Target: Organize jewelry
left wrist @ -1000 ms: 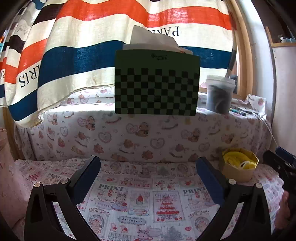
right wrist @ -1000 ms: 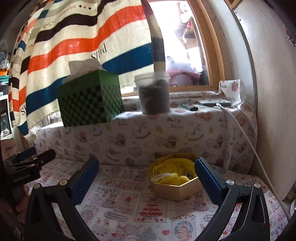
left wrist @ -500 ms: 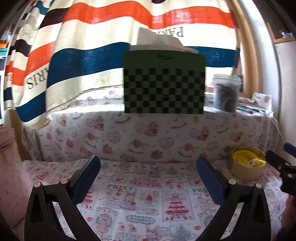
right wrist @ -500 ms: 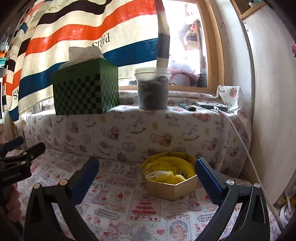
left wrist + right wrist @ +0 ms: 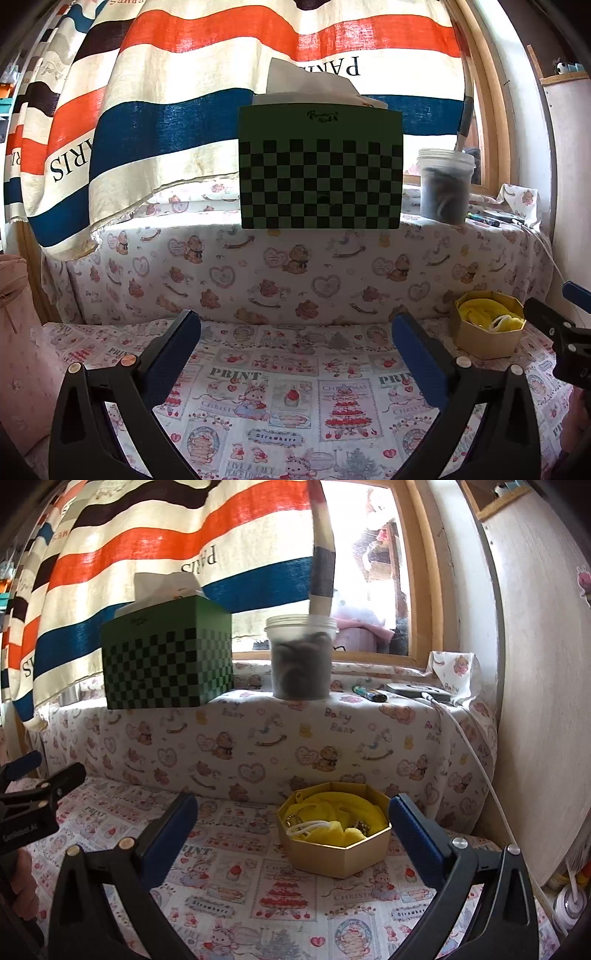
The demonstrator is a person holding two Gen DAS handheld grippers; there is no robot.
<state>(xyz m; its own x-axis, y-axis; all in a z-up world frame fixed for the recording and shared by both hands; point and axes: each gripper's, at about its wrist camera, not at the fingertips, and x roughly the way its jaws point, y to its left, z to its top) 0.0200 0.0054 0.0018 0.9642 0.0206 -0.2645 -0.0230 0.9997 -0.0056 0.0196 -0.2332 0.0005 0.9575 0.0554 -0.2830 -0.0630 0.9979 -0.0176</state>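
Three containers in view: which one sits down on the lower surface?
The gold hexagonal box with yellow cloth; the green checkered tissue box and plastic tub stand on the ledge.

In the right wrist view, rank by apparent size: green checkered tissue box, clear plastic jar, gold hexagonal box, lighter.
1. Green checkered tissue box
2. Gold hexagonal box, though nearer the camera
3. Clear plastic jar
4. Lighter

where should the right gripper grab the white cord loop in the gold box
Take the white cord loop at its arched middle, coming from above. It lies atop the yellow cloth, and the gold box walls block a side approach. The right gripper is open.
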